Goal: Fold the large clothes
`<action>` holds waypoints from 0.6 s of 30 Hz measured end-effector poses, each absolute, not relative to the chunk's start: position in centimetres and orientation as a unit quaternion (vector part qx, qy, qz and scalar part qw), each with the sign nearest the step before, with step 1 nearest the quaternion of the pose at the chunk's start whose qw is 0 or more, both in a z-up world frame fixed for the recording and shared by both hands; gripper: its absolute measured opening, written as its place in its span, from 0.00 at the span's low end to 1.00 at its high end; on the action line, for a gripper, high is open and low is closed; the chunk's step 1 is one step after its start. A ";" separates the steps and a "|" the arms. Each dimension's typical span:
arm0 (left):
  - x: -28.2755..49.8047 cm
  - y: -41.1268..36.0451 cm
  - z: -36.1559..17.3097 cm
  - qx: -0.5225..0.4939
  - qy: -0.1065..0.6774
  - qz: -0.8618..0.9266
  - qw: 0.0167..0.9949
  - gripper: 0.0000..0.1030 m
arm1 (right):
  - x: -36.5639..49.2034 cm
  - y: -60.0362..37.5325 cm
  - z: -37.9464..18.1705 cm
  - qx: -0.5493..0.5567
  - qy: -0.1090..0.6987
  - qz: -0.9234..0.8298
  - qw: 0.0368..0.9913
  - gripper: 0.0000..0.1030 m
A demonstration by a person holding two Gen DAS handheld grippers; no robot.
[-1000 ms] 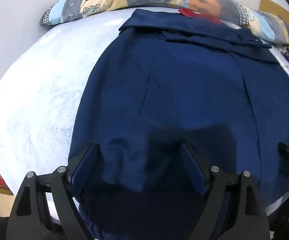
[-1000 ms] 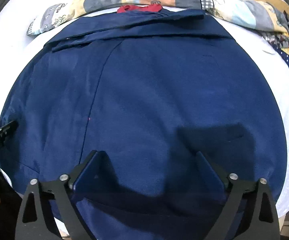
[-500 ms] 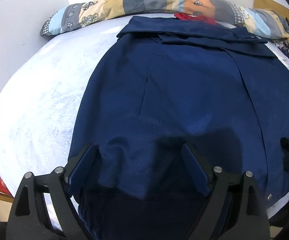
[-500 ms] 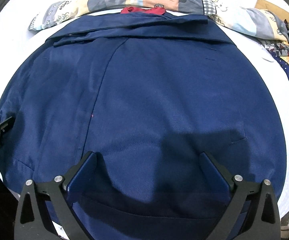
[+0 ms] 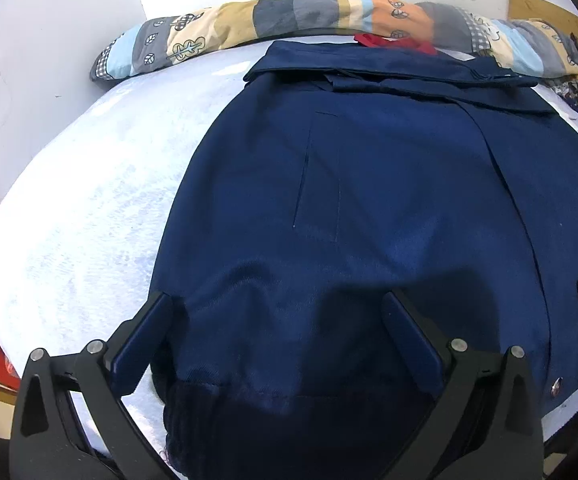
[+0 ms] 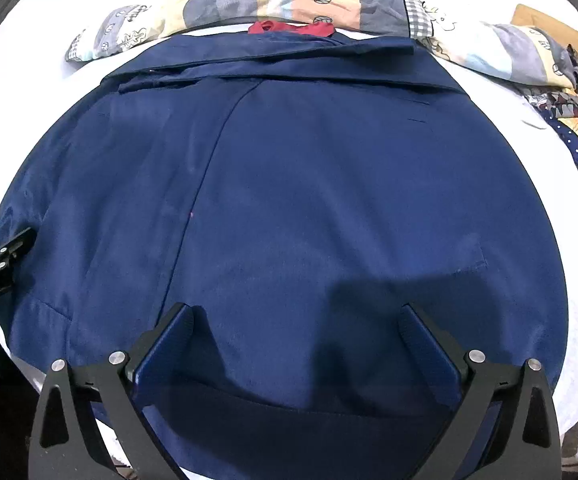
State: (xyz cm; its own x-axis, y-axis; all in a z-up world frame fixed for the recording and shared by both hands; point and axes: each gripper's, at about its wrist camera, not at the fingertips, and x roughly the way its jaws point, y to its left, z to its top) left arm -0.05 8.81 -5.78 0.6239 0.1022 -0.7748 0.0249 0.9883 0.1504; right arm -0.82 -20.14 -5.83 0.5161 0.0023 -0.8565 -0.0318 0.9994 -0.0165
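Navy jacket (image 5: 369,208) lies spread across the white bed (image 5: 81,208), hem at its near edge, left gripper (image 5: 277,320) then right gripper (image 6: 301,332) both gaping wide, empty, over that hem: uneven bites could skew the fold.

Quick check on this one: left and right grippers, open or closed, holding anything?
Left gripper: open, holding nothing, fingers spread over the navy jacket's near hem.
Right gripper: open, holding nothing, poised over the same jacket.

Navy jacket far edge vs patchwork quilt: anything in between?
A red cloth lies between the navy jacket and the patchwork quilt, plus white sheet. Both wrist views show it.
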 end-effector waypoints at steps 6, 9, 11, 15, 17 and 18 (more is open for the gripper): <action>-0.3 8.7 -5.8 0.080 0.431 0.021 0.898 1.00 | -0.8 -19.9 -5.8 -0.016 0.493 0.004 0.870 1.00; -0.4 8.7 -5.8 0.082 0.431 0.021 0.899 1.00 | -0.8 -19.9 -5.8 -0.015 0.492 0.004 0.870 1.00; -0.4 8.7 -5.8 0.082 0.431 0.021 0.898 1.00 | -0.9 -19.9 -5.8 -0.016 0.492 0.004 0.871 1.00; -0.4 8.7 -5.8 0.083 0.431 0.021 0.898 1.00 | -0.9 -19.9 -5.9 -0.016 0.491 0.004 0.871 1.00; -0.4 8.7 -5.8 0.084 0.430 0.021 0.899 1.00 | -0.9 -19.9 -5.9 -0.017 0.491 0.004 0.871 1.00; -0.4 8.7 -5.8 0.083 0.430 0.021 0.899 1.00 | -0.9 -19.9 -5.8 -0.017 0.491 0.004 0.871 1.00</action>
